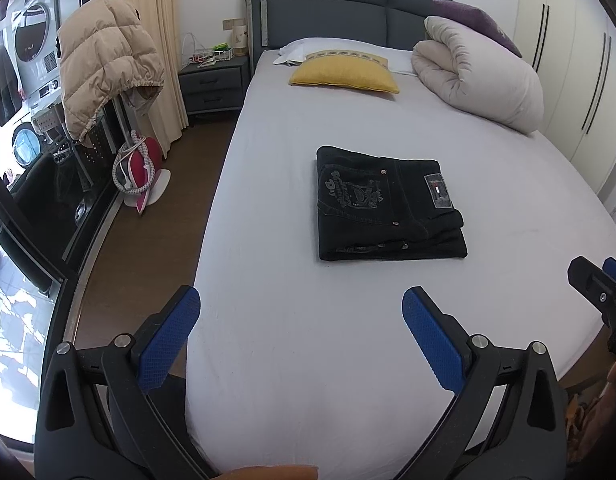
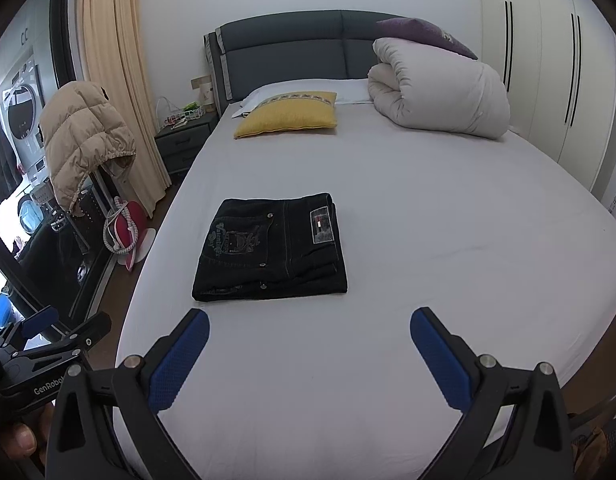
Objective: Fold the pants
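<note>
On the white bed sheet (image 1: 308, 340), mid-mattress, black pants (image 1: 388, 204) lie folded into a compact rectangle, label patch up. Left gripper (image 1: 300, 312) and right gripper (image 2: 308, 332) hover near the foot end, jaws wide, nothing held.

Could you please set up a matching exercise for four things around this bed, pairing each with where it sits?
Things:
1. black pants
2. yellow cushion
3. rolled duvet
4. tan puffer jacket

Places:
A. draped over a stand beside the bed
B. folded flat, mid-mattress
C. far right corner, under a purple pillow
D. near the headboard, left of centre

Pairs: 1-B, 2-D, 3-C, 4-A
</note>
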### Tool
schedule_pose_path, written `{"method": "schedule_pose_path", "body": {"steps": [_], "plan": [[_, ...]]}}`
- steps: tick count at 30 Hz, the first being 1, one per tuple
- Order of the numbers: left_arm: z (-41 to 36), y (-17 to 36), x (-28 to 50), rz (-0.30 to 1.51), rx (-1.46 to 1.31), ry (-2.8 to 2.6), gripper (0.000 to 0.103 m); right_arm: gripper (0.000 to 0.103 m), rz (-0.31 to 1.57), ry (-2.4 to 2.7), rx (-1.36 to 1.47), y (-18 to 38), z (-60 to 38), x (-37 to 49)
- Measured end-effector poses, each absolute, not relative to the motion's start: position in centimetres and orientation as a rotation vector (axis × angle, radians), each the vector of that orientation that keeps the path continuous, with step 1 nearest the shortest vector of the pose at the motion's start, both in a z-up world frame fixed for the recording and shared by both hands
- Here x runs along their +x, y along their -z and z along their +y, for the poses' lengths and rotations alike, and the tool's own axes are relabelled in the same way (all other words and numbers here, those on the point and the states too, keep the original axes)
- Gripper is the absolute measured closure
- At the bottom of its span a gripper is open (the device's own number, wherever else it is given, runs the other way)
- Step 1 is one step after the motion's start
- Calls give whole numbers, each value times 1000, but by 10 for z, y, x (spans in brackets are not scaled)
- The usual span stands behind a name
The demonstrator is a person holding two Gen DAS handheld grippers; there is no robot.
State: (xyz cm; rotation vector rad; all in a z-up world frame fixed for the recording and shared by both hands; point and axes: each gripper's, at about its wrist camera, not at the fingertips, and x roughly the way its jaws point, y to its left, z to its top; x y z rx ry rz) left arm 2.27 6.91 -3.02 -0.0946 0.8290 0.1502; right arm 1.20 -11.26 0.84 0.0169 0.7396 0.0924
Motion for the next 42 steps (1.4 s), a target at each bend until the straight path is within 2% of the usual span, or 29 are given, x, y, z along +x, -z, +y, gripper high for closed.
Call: {"method": "schedule_pose_path", "body": {"steps": [42], "plan": [[73, 40, 23, 842, -93, -154, 0, 0, 772, -118, -3, 5, -118, 21]]}}
